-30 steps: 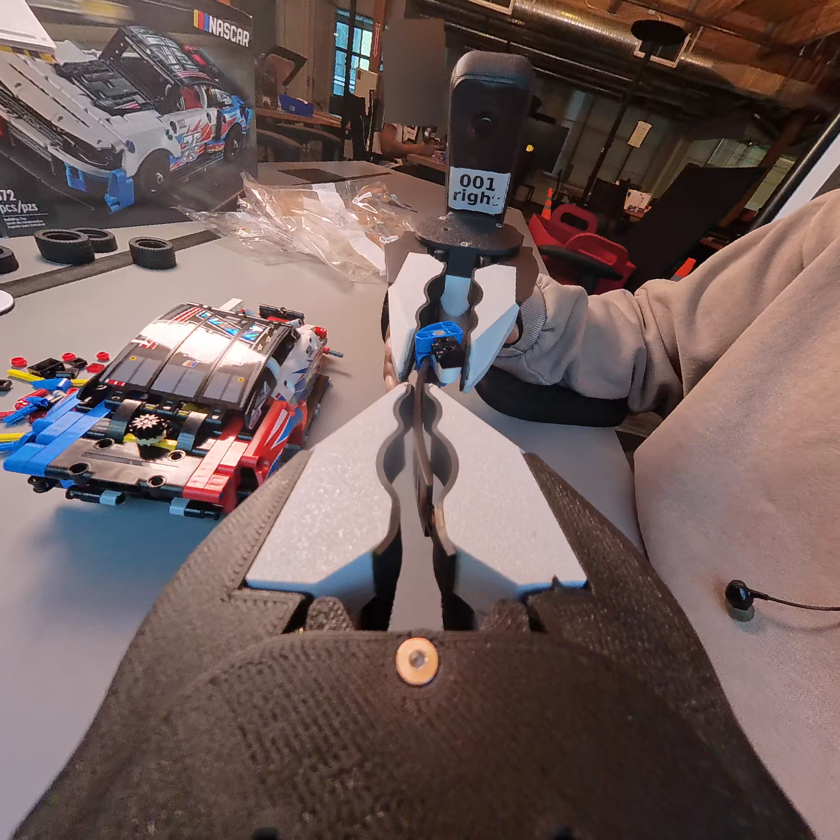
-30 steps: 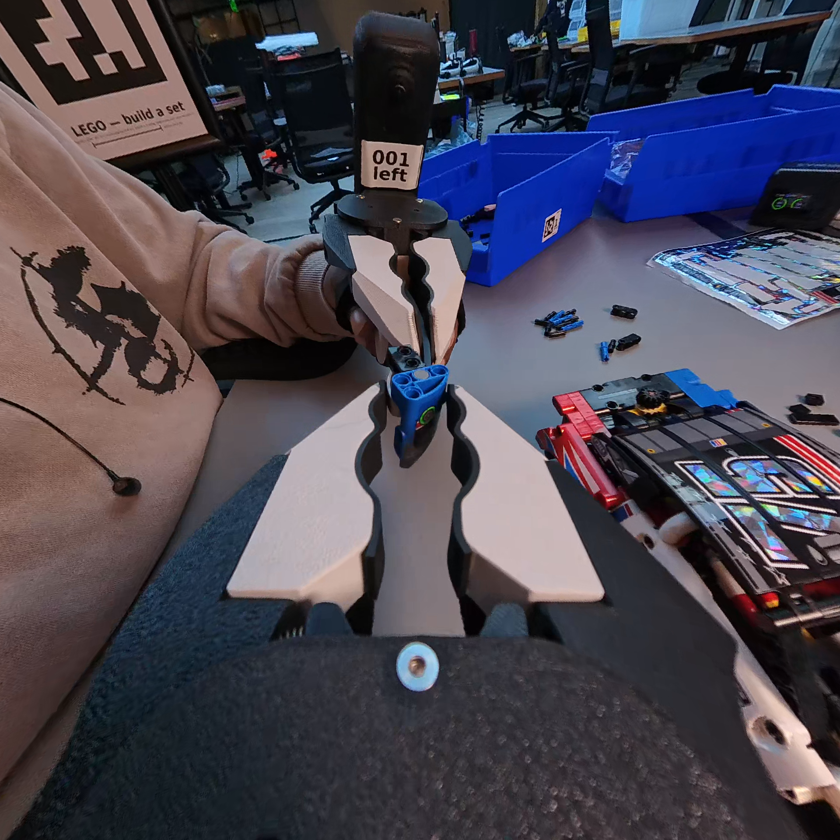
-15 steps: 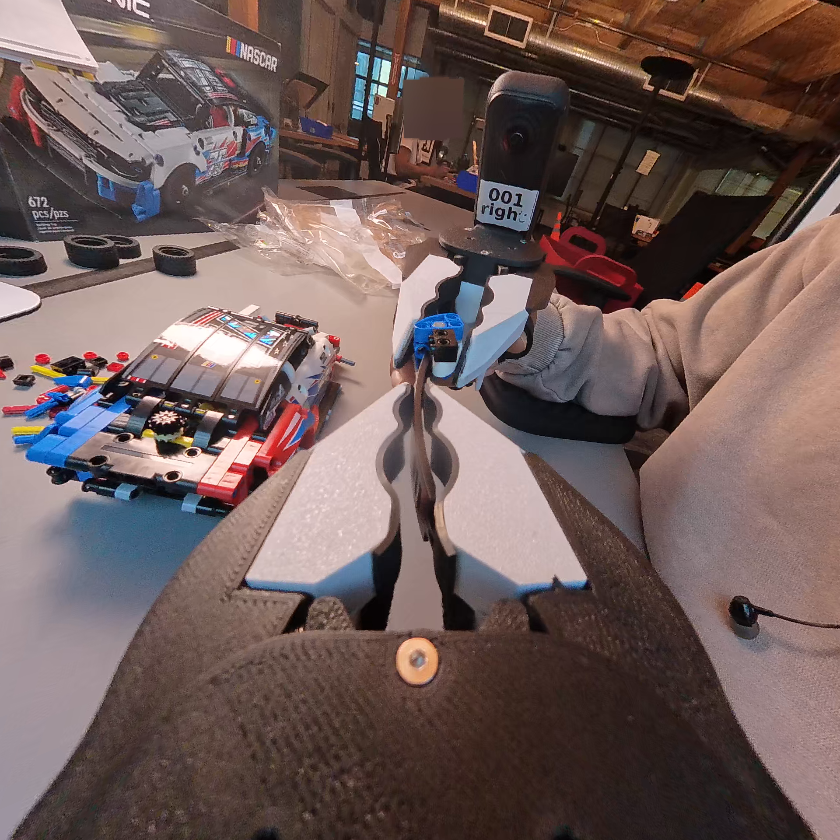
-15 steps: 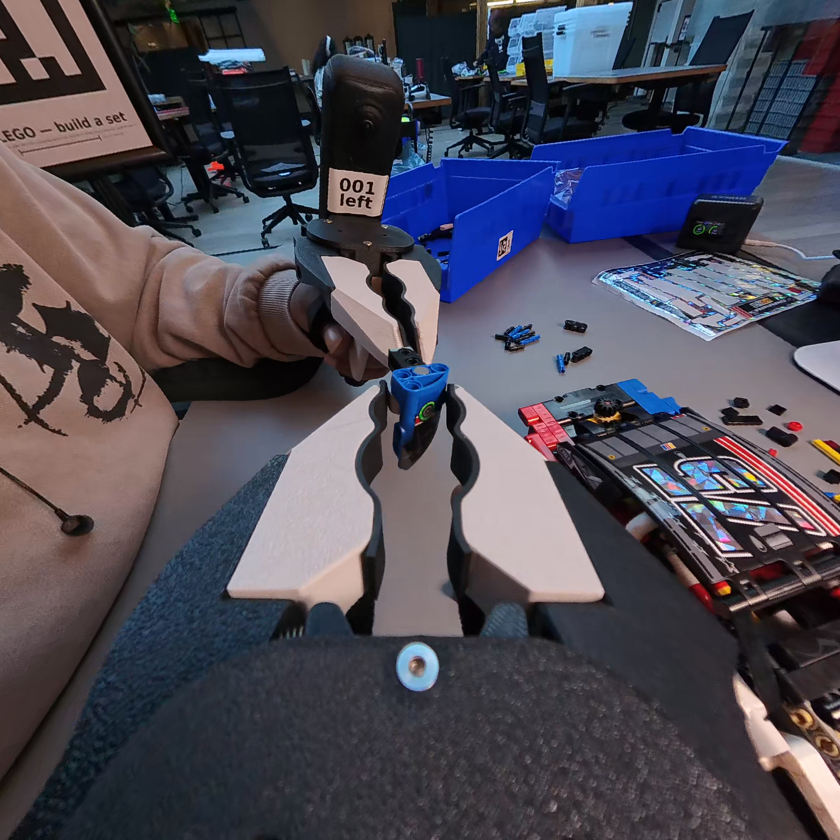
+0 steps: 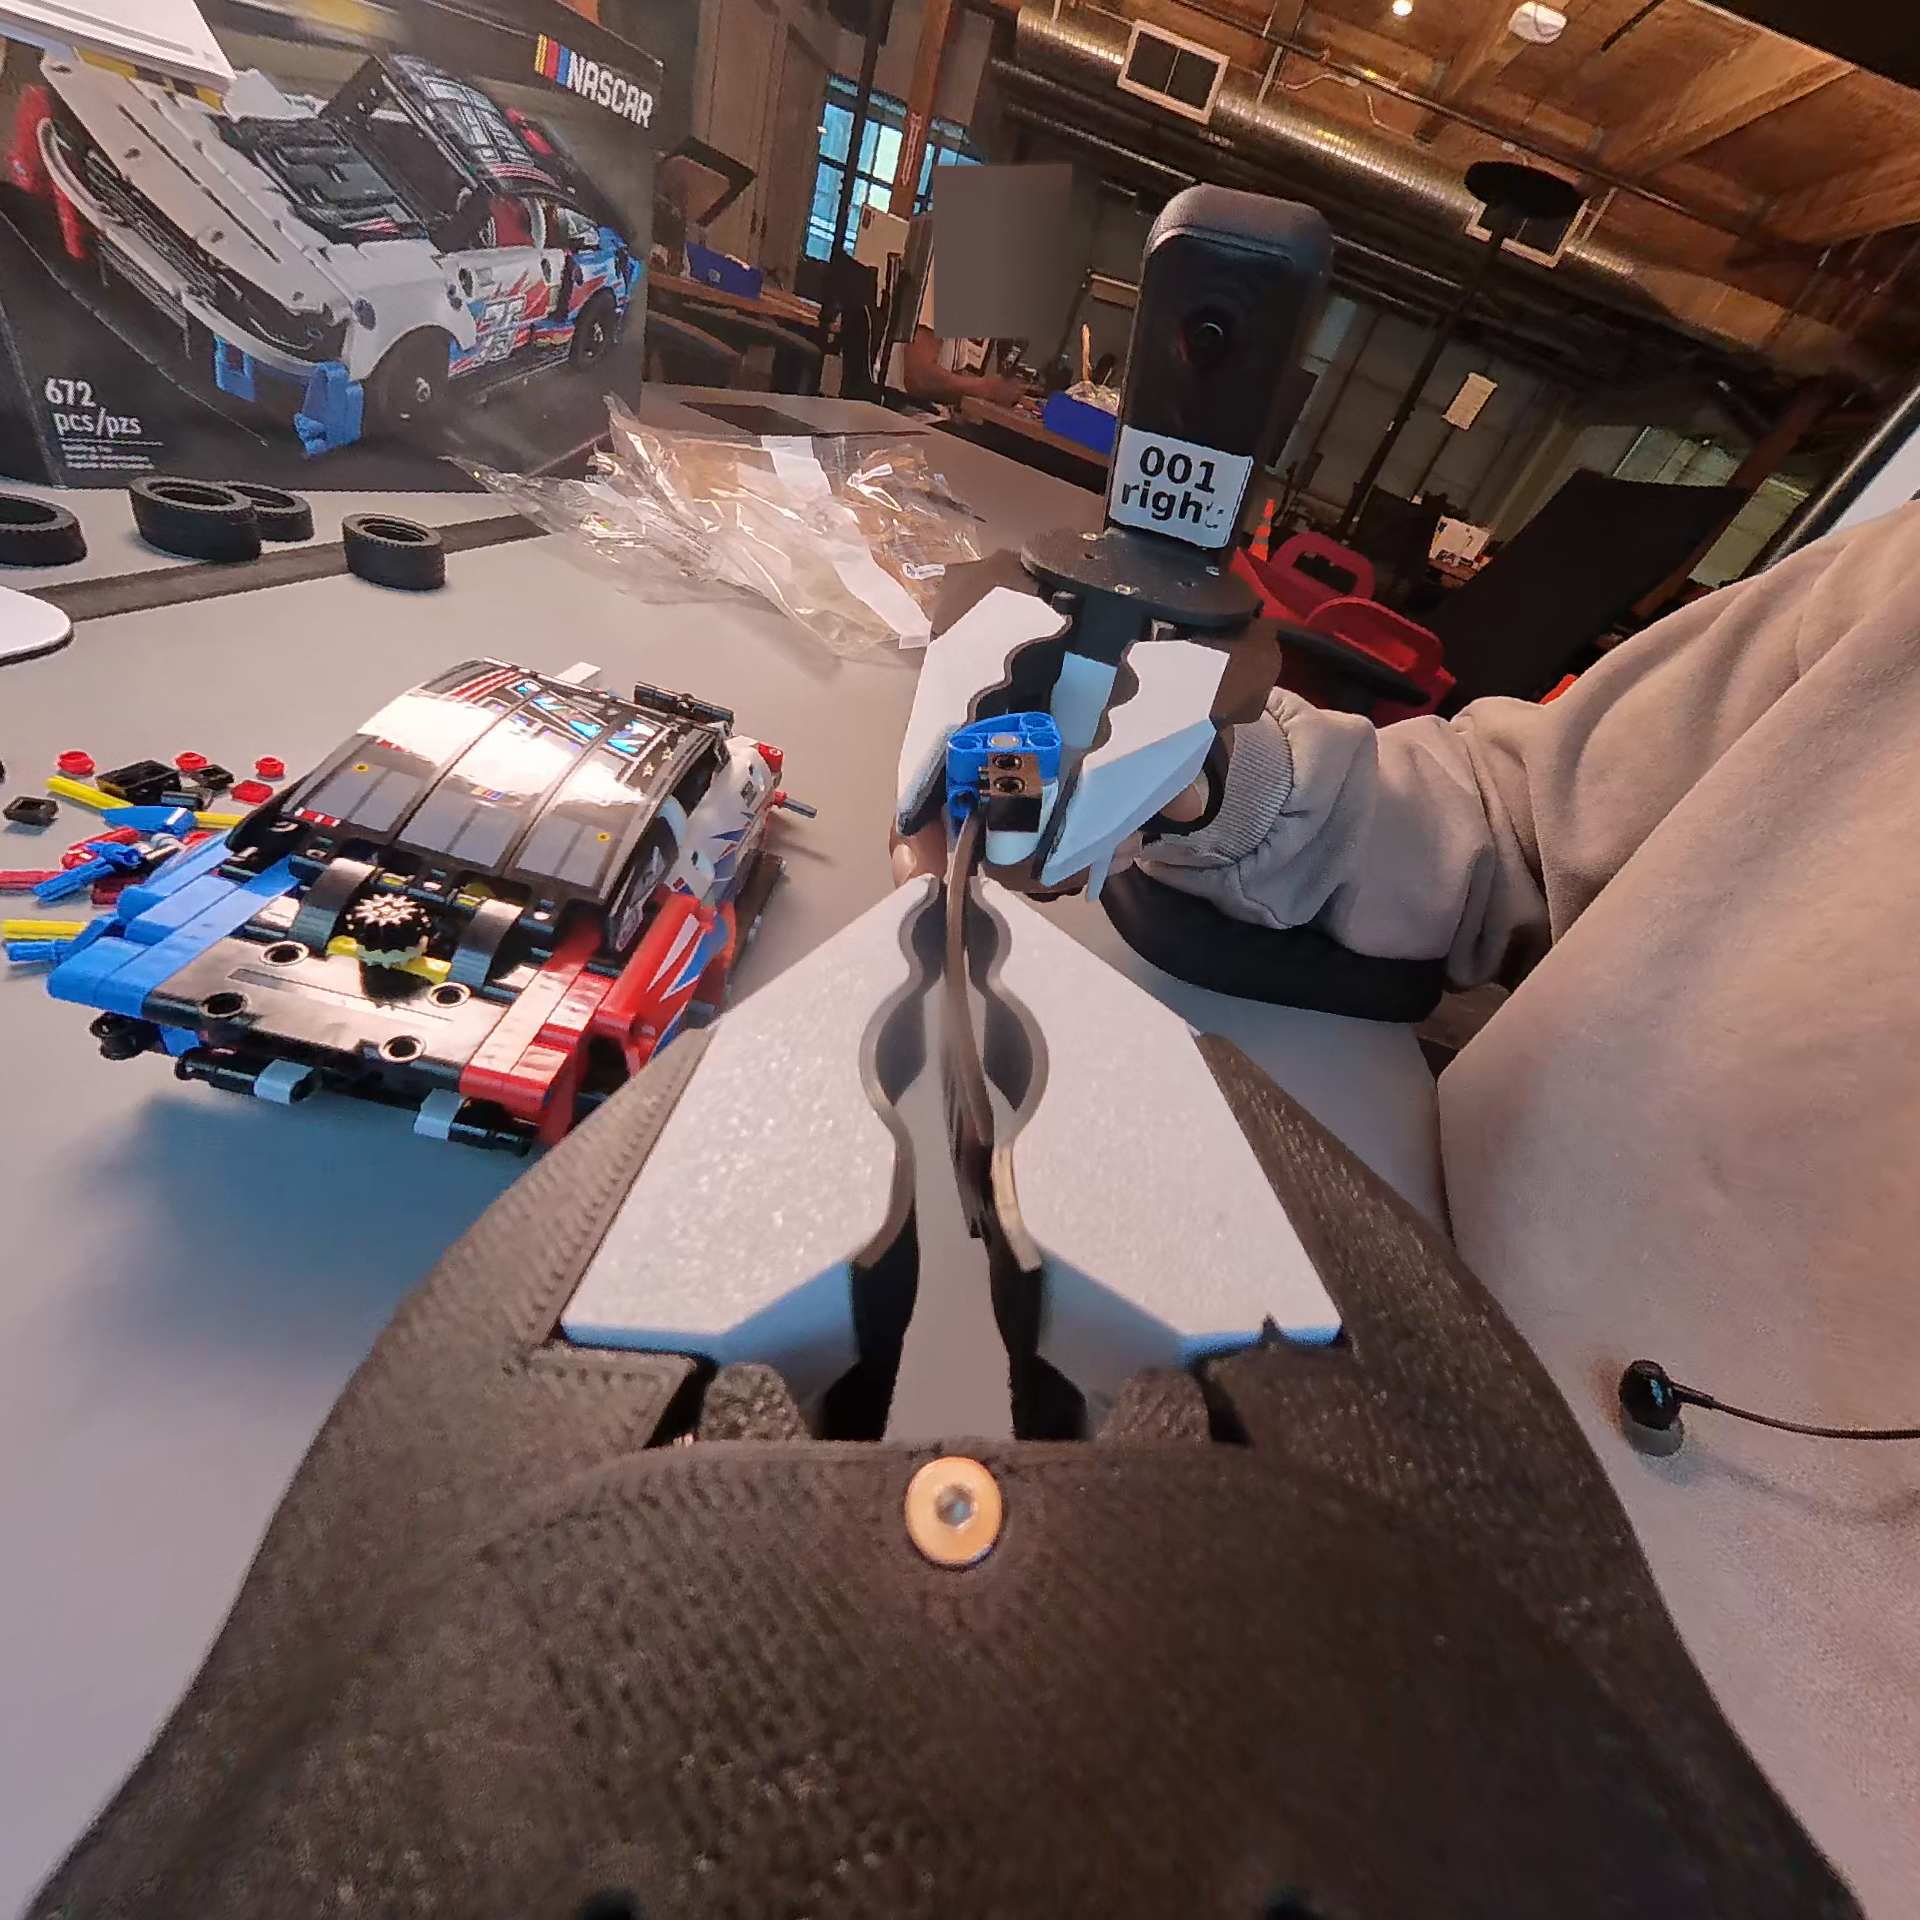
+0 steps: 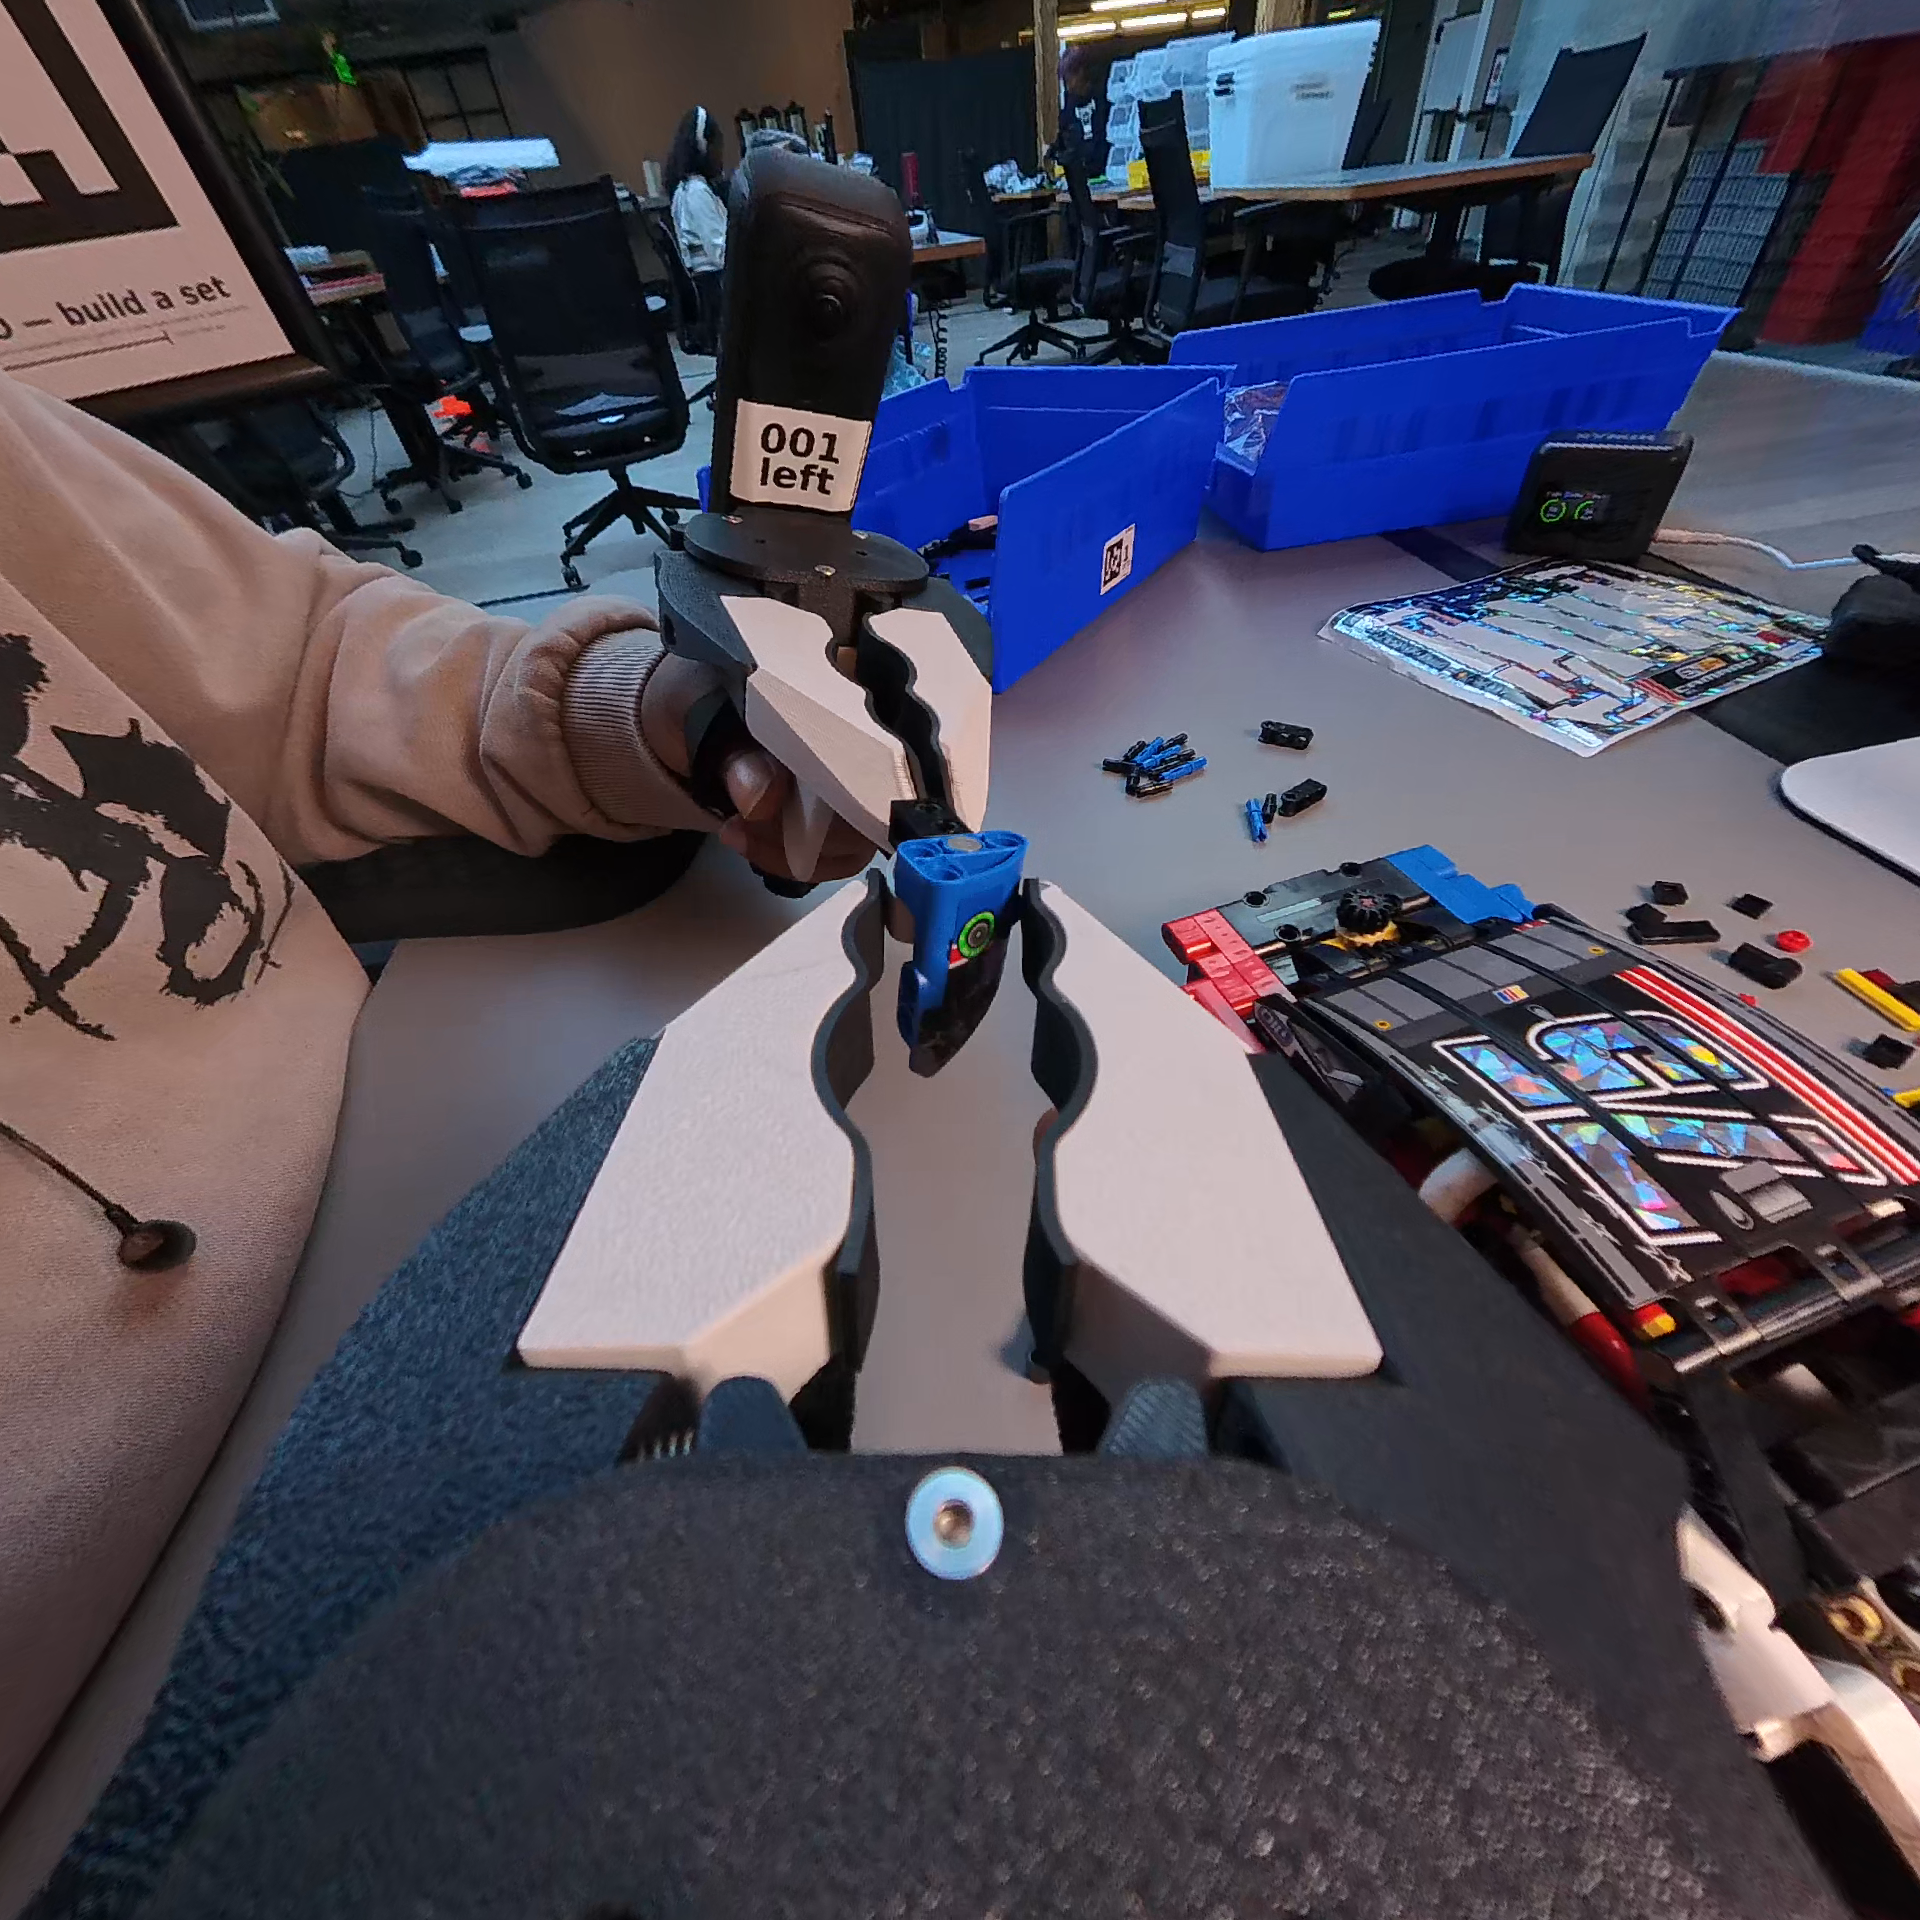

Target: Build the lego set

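My left gripper point(image 5: 954, 894) is shut on a thin curved black piece point(image 5: 961, 1039) held on edge between its fingers. My right gripper point(image 6: 951, 904) is shut on a blue lego piece point(image 6: 951, 894) with a green round mark. The two grippers face each other tip to tip above the table, and the black piece's end touches the blue piece point(image 5: 992, 743). The right gripper point(image 5: 987, 831) shows in the left wrist view and the left gripper point(image 6: 920, 821) in the right wrist view. The partly built lego car point(image 5: 468, 883) lies on the table point(image 5: 260, 1299) beside them and also shows in the right wrist view point(image 6: 1610, 1091).
The set's box point(image 5: 312, 239), black tyres point(image 5: 208, 514) and empty plastic bags point(image 5: 748, 520) stand at the back. Loose small pieces point(image 5: 114, 821) lie left of the car. Blue bins point(image 6: 1403, 447), a sticker sheet point(image 6: 1579, 644) and small pins point(image 6: 1153, 764) lie beyond it. The person's sleeves flank both grippers. Left and right tips are no more than a few centimetres apart.
Both grippers have stayed shut on their pieces, tip to tip. They have tilted and shifted slightly against each other. The car has not moved.
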The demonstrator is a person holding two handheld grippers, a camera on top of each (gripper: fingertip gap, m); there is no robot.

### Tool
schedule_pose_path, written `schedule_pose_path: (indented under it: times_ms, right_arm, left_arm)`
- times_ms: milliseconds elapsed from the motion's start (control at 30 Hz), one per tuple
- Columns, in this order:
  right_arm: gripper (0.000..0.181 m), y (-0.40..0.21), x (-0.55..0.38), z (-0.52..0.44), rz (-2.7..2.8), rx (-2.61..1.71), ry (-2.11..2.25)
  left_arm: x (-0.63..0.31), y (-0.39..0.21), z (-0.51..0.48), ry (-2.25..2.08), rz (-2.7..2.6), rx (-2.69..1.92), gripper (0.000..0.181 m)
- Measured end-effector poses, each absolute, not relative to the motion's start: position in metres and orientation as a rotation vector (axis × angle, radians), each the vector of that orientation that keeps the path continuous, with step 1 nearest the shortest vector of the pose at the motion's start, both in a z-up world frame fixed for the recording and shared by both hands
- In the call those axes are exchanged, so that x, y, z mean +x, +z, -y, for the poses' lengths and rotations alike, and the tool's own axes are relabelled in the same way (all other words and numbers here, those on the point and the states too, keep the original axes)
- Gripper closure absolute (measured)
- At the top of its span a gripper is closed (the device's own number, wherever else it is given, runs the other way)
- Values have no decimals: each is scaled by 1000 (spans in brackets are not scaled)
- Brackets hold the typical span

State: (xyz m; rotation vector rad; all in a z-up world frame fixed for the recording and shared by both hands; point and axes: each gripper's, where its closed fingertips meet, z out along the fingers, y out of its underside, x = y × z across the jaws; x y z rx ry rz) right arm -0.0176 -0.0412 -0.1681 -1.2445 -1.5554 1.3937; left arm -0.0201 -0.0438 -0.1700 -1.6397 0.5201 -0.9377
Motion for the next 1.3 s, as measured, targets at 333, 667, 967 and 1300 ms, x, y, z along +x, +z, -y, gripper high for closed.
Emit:
schedule_pose_path:
  times_ms: [333, 667, 967, 1300]
  right_arm:
    - [145, -170, -12, 44, 1601, -1235, 1466]
    - [137, -171, 6, 42, 1678, -1189, 1600]
    - [134, -177, 4, 51, 1701, -1178, 1639]
    - [159, -176, -11, 38, 1567, -1222, 1532]
  left_arm:
    - [-20, -174, 44, -955, -527, -1656, 181]
    - [-15, -177, 49, -967, -573, -1671, 181]
    - [-8, -180, 53, -934, -623, -1683, 180]
    - [-18, -174, 40, -639, -589, -1693, 181]
